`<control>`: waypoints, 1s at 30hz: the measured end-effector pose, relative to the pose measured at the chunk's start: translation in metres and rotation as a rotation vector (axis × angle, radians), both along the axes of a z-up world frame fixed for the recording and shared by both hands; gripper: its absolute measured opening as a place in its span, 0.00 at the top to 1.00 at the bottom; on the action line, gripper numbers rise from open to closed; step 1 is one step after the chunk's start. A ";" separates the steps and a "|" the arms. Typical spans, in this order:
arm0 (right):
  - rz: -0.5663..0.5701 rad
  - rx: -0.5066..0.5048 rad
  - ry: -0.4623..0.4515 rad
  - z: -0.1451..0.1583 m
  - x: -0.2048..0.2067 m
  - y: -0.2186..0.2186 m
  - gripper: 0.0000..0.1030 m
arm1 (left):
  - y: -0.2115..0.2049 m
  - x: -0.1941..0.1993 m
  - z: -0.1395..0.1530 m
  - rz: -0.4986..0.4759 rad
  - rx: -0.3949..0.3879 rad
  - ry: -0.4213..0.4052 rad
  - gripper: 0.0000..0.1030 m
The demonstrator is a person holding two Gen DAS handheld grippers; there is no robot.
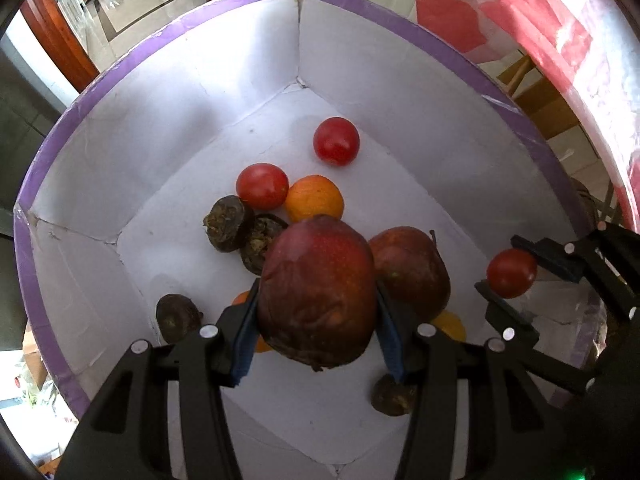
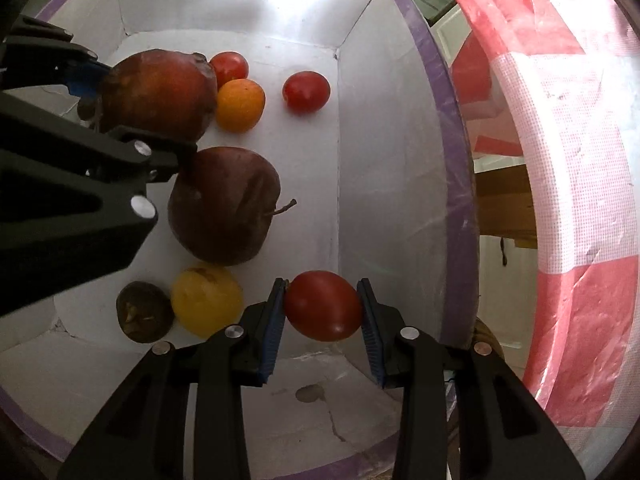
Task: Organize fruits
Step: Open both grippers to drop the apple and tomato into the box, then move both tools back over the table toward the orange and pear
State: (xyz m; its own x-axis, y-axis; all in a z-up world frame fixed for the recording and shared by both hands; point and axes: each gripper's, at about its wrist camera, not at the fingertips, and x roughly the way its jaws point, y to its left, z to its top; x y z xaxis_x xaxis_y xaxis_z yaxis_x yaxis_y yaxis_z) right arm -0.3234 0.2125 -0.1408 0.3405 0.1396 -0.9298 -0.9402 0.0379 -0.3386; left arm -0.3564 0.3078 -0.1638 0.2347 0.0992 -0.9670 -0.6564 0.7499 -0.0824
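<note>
Fruit sat in both tongs, and both tongs hung over the same white box [image 1: 248,80] with the purple rim. The left tongs [image 1: 316,300] were clamped on a big red apple [image 1: 320,292]. The pads squeezed it on its two sides, and its long way ran up and down between them. The apple was inside the box walls but not on the floor yet — it hung over a second apple [image 2: 224,204] and a small pile of fruit.

The right tongs [image 2: 322,308] were clamped on a small red tomato [image 2: 322,306]. Its long way ran from pad to pad. It hung near the right wall of the box [image 2: 384,160], over a bare bit of floor.

The thing that mattered most was what lay under each fruit. Under the tomato the floor looked clear, so I think a drop there would be easy. Under the big apple it was crowded: an orange [image 1: 314,198], two dark brown fruits [image 1: 228,222] and the other apple [image 1: 412,268] were all close below. I think the apple could bump them or roll off them if let go there.

Two more tomatoes [image 1: 336,140] lay farther back, near the far corner. A yellow fruit [image 2: 206,300] and one more brown fruit [image 2: 144,312] lay near the right tongs, just to their left. The two tongs were close, side by side, but not touching.
</note>
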 end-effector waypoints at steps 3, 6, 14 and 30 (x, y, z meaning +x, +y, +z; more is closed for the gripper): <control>-0.002 0.009 0.002 0.003 0.000 -0.003 0.65 | -0.001 0.000 0.002 -0.002 0.009 0.003 0.50; -0.003 0.021 0.003 0.004 -0.003 -0.003 0.64 | 0.004 0.001 -0.002 0.013 -0.002 0.002 0.49; -0.007 0.058 0.005 0.018 -0.003 -0.008 0.46 | 0.007 -0.001 0.008 0.038 0.013 -0.022 0.36; 0.139 0.524 0.211 0.169 -0.022 -0.060 0.21 | 0.030 -0.038 0.161 0.379 0.536 -0.386 0.02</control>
